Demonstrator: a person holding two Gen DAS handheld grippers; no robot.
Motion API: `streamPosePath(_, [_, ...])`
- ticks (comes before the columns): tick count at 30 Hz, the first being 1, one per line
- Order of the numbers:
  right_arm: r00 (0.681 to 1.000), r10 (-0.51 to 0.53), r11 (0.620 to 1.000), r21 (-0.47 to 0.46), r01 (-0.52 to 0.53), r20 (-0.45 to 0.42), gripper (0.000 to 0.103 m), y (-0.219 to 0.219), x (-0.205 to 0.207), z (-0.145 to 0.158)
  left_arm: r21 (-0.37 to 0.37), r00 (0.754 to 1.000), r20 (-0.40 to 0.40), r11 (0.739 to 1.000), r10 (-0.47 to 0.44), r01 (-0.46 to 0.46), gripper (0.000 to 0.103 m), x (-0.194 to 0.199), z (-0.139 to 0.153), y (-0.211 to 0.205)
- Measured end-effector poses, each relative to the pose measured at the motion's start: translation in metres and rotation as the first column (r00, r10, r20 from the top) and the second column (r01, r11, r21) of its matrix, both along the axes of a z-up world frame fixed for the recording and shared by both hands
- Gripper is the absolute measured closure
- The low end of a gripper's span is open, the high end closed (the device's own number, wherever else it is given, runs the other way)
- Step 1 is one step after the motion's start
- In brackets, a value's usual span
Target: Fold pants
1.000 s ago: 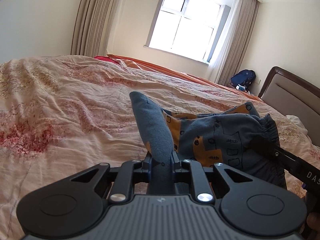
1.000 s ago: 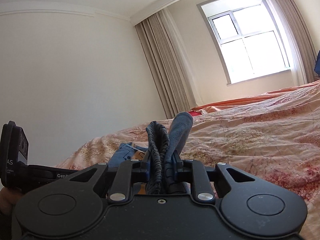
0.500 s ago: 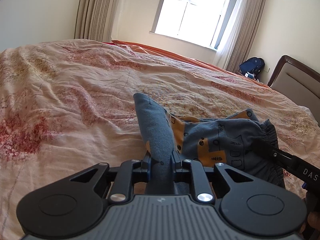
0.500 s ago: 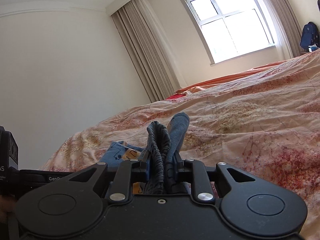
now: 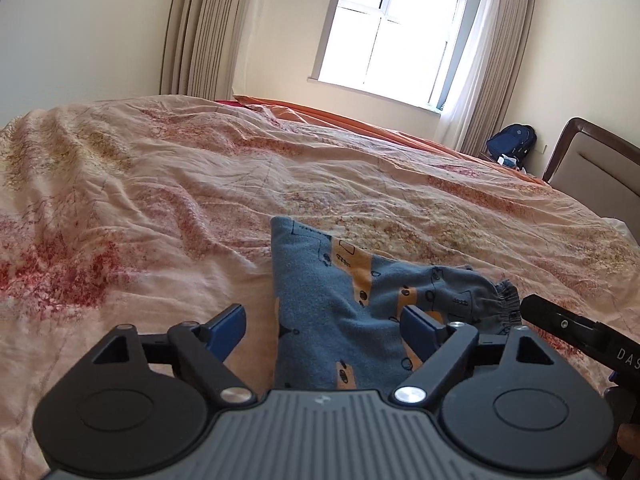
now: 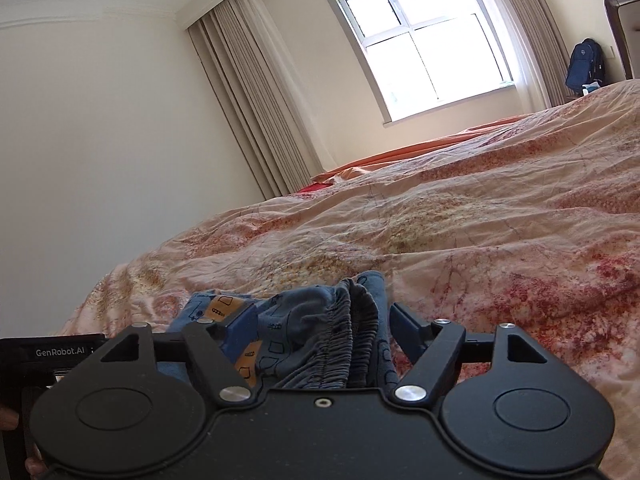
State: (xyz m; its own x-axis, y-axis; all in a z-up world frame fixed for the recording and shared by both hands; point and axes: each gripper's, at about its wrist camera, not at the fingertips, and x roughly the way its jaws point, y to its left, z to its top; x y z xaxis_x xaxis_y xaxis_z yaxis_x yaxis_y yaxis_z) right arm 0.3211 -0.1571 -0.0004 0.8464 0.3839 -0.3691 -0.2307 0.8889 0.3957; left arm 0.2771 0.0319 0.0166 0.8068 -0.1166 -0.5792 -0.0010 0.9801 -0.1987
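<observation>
Blue pads tip both our grippers, and both sets of jaws stand spread wide, gripping nothing. Between the fingers of our left gripper [image 5: 322, 326] lies the blue-and-orange patterned pants [image 5: 340, 312], folded into a compact bundle on the floral bedspread [image 5: 160, 200]; the left pad sits clear of the cloth, the right pad just beside or touching its fold, we cannot tell which. The bundle's far corner stands up a little. Our right gripper [image 6: 316, 330] straddles the gathered elastic waistband [image 6: 352, 336] at the bundle's other end, with its black finger showing at the right edge of the left view. Wrinkled bedspread runs wide open ahead and to both sides. Beyond the far edge of the bed are the curtains [image 5: 200, 28], the window [image 5: 388, 32], a blue backpack [image 5: 512, 142], and the headboard [image 5: 596, 172].
</observation>
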Motion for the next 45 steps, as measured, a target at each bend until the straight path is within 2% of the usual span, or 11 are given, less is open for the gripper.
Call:
streamPosePath(2, [1.0, -0.018, 1.0, -0.023, 0.018, 0.012, 0.013, -0.001, -0.007, 0.005, 0.009, 0.999, 0.03, 1.0, 0.015, -0.015, 0.001, -0.011, 0.006, 0.0])
streamPosePath(4, [0.999, -0.028, 0.999, -0.042, 0.03, 0.033, 0.003, -0.001, -0.016, 0.009, 0.02, 0.998, 0.061, 0.999, 0.024, -0.025, 0.001, -0.022, 0.01, -0.001])
streamPosePath(6, [0.997, -0.041, 0.997, -0.07, 0.045, 0.059, 0.001, 0.0, -0.027, 0.015, 0.033, 0.996, 0.081, 0.999, 0.028, -0.031, 0.001, -0.033, 0.015, -0.002])
streamPosePath(11, [0.991, -0.05, 0.989, -0.131, 0.066, 0.123, 0.001, 0.003, -0.055, 0.028, 0.048, 0.99, 0.14, 0.998, 0.027, -0.034, 0.0, -0.067, 0.023, -0.005])
streamPosePath(19, [0.973, -0.009, 0.973, -0.224, 0.062, 0.23, 0.001, 0.011, -0.116, 0.045, 0.077, 0.975, 0.217, 0.995, 0.039, -0.057, 0.0, -0.123, 0.03, -0.009])
streamPosePath(34, [0.96, -0.062, 0.963, -0.237, 0.13, 0.273, 0.0, 0.014, -0.206, 0.042, 0.122, 0.969, 0.246, 0.992, 0.011, -0.042, 0.0, -0.195, 0.014, -0.014])
streamPosePath(45, [0.959, -0.079, 0.957, -0.25, 0.15, 0.272, 0.0, 0.016, -0.237, 0.026, 0.127, 0.971, 0.237, 0.99, 0.029, -0.06, 0.0, -0.226, 0.0, -0.013])
